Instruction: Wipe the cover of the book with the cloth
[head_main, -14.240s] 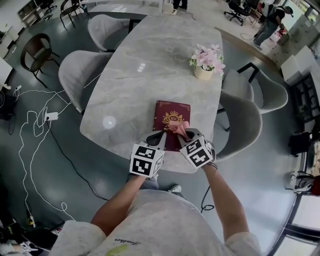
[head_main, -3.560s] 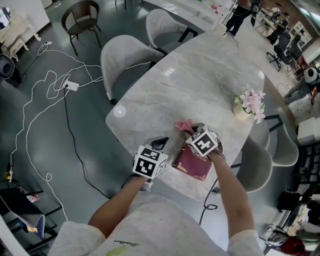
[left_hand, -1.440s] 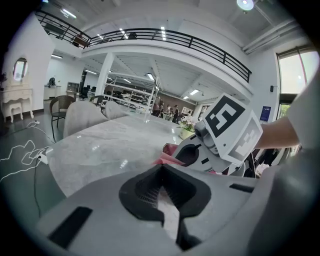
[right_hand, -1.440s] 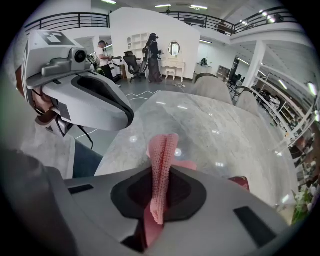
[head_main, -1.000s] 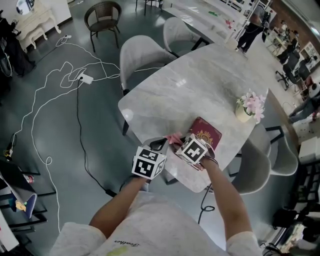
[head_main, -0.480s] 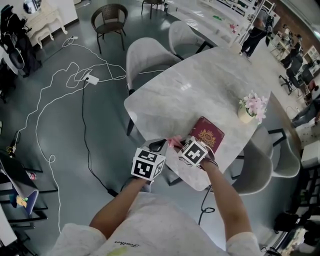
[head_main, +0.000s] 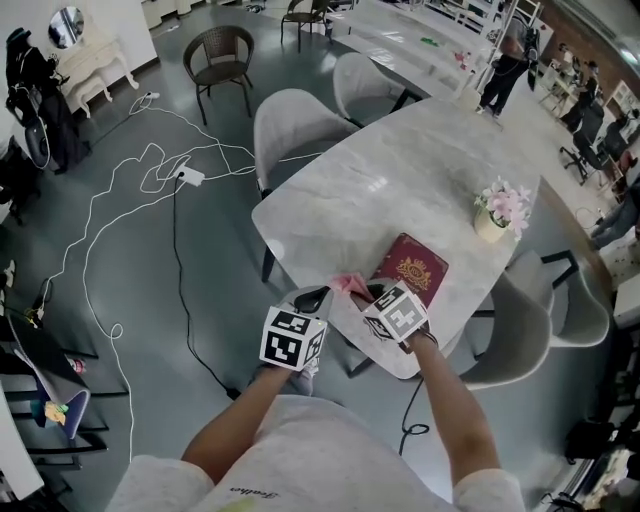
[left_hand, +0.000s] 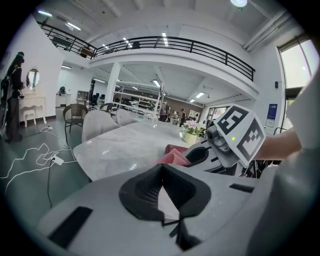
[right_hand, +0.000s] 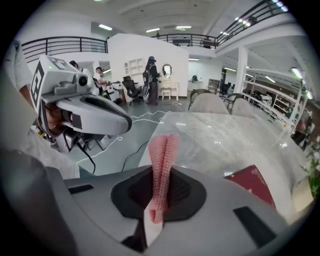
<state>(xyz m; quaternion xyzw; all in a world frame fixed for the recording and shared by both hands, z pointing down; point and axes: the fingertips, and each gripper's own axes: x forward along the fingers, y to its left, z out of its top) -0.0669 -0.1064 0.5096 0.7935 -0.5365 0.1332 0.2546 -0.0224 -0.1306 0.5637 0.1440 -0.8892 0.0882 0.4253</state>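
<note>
Above a grey floor (head_main: 150, 290), marble table (head_main: 400, 170) with book (head_main: 415, 272) and flowerpot (head_main: 489, 229).

The surface (head_main: 400, 170) is a long, pale, marble-patterned top with rounded corners, running away toward the upper right in the head view. A dark red book (head_main: 412, 272) with a gold emblem on its cover lies flat near the closer end, by the right edge. A small pot of pink flowers (head_main: 492, 224) stands farther along that edge, well apart from the book
</note>
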